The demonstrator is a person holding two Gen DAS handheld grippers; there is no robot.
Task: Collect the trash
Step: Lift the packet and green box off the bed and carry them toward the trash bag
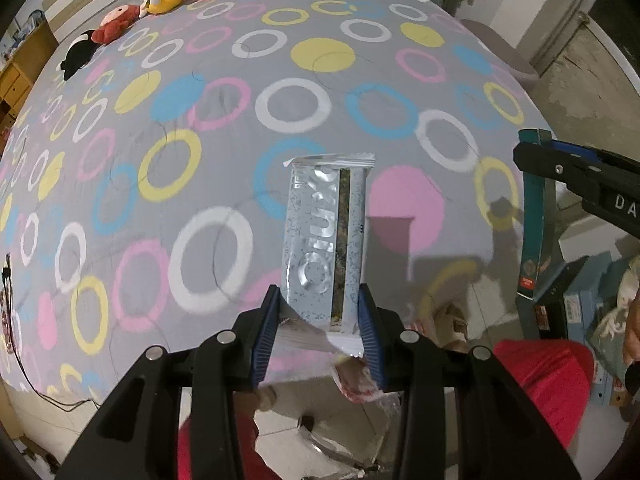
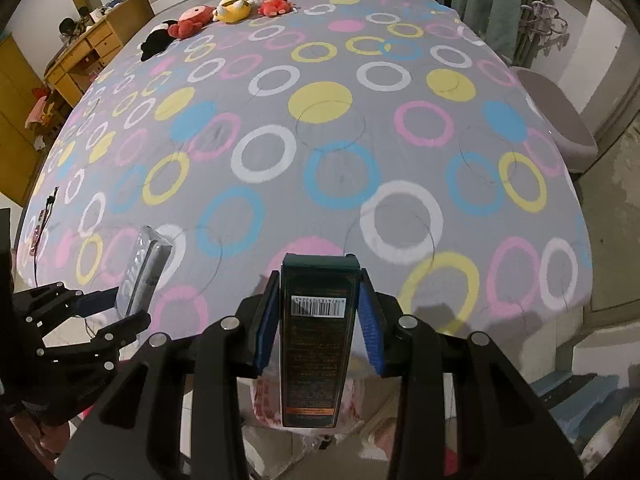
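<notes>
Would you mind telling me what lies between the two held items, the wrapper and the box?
Nothing; in the right wrist view, only patterned bedspread shows between the silver snack wrapper and dark green box.

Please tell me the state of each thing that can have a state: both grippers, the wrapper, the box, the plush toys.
left gripper: shut on the wrapper.
snack wrapper: held, lifted off the bed.
right gripper: shut on the box.
dark box: held, barcode side facing the camera.
plush toys: lying on the far side of the bed.

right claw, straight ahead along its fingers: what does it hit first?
Probably the bedspread. The right claw is shut on a dark box that points out over the bed, with nothing between; depth is unclear.
</notes>
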